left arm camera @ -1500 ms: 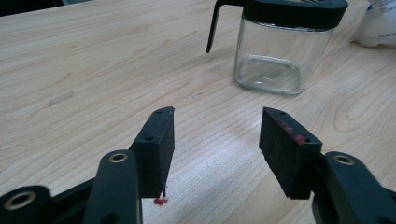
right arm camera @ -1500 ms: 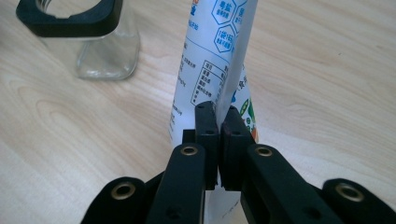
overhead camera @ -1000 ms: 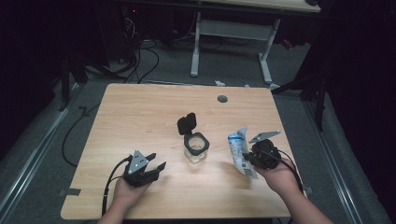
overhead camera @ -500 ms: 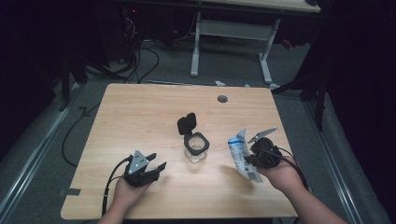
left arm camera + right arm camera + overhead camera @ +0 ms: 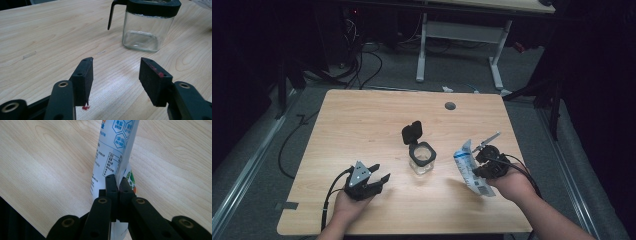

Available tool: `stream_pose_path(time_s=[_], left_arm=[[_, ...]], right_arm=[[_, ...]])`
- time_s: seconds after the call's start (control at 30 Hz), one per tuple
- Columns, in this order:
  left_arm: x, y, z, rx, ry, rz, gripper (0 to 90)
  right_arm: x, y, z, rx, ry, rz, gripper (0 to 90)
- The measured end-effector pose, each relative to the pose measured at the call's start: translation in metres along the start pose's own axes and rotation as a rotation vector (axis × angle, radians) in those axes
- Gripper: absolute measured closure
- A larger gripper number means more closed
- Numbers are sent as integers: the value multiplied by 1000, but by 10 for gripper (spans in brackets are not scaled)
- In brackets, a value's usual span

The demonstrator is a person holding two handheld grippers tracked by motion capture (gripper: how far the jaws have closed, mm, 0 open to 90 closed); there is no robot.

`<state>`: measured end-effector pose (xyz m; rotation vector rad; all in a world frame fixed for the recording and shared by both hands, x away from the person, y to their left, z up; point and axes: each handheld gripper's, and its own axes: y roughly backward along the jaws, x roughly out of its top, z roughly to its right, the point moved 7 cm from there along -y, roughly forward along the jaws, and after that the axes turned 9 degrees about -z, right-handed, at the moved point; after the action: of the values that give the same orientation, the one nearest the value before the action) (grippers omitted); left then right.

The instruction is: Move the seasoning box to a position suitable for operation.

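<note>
Broadly, we read everything from the glass jar (image 5: 422, 159), which stands near the middle of the tabletop (image 5: 362, 120) with its black hinged lid (image 5: 412, 132) flipped up and back, leaving the mouth open. To the jar's right, well apart from it, we hold the printed packet (image 5: 471, 170) in the right gripper (image 5: 488, 161). Its long axis runs from the table's near edge up and away, tilted, with the upper end leaning toward the jar. In the right gripper view the jaws are pressed together on the packet's edge, low on its length. To the jar's left and nearer us, the left gripper (image 5: 364, 181) rests low over the tabletop with its jaws spread and nothing between them. The left gripper view has the jar ahead and slightly right of those jaws. We judge the right hand better placed for pouring: the packet would travel left toward the open mouth.
</note>
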<state>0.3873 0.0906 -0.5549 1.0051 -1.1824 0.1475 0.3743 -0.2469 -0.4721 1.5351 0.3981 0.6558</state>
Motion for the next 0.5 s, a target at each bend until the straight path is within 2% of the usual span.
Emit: stream_pose_path(time_s=[0.27,0.33,0.5], left_arm=[[0,-1,2,-7,-11,-4,452],[1,-1,2,-8,-12,1,451],[3,0,5,-7,-17,17,452]], right_arm=[[1,1,-3,5,28,-67,897],[1,2,-3,13,20,-78,897],[1,3,-1,4,36,-112,898]])
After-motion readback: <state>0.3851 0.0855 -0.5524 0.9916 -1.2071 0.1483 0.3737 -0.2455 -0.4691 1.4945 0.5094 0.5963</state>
